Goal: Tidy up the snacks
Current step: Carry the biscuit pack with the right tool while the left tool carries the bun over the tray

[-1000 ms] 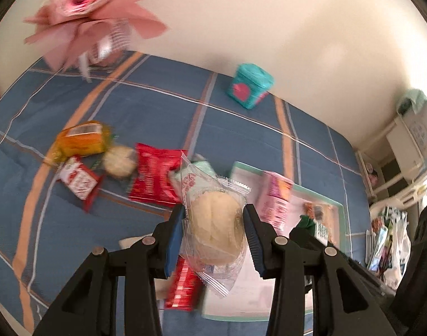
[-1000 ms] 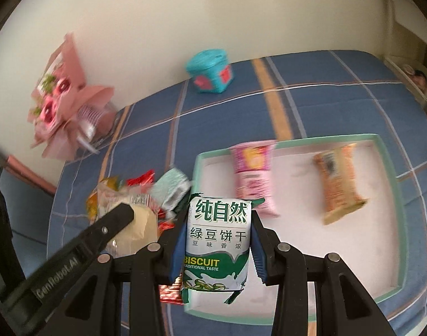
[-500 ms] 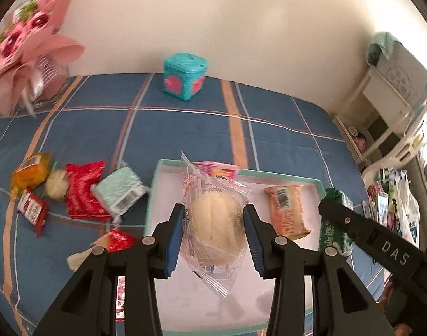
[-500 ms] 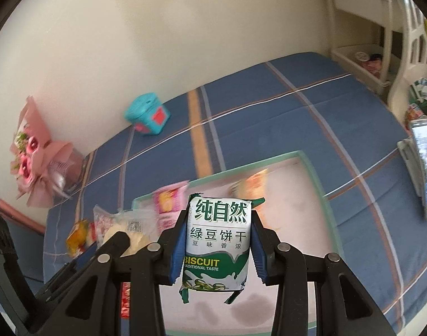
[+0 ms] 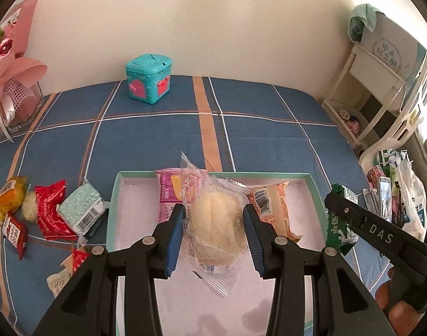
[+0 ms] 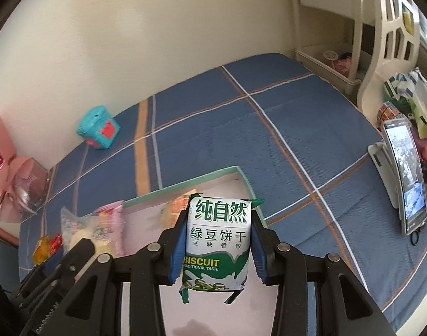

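Observation:
My left gripper [image 5: 213, 235] is shut on a clear-wrapped bun [image 5: 217, 232] and holds it above the teal-rimmed white tray [image 5: 115, 196]. A pink packet [image 5: 168, 193] and an orange packet [image 5: 272, 210] lie in the tray. My right gripper [image 6: 217, 247] is shut on a green-and-white biscuit pack [image 6: 217, 240], held above the tray's right part [image 6: 241, 173]. In the left wrist view, the biscuit pack [image 5: 336, 224] shows at the tray's right edge. Loose snacks lie left of the tray: a mint packet [image 5: 81, 212], a red packet [image 5: 51, 210] and an orange packet [image 5: 9, 196].
A teal toy box [image 5: 149, 78] stands at the back near the wall. A pink bouquet [image 5: 9, 64] stands at the far left. A phone on a stand [image 6: 406, 176] is at the table's right edge. A white shelf [image 5: 376, 84] and bags stand beyond the right edge.
Both grippers have swung right with their snacks. The bun has moved from above the loose snacks to above the tray. The biscuit pack has moved toward the tray's right side.

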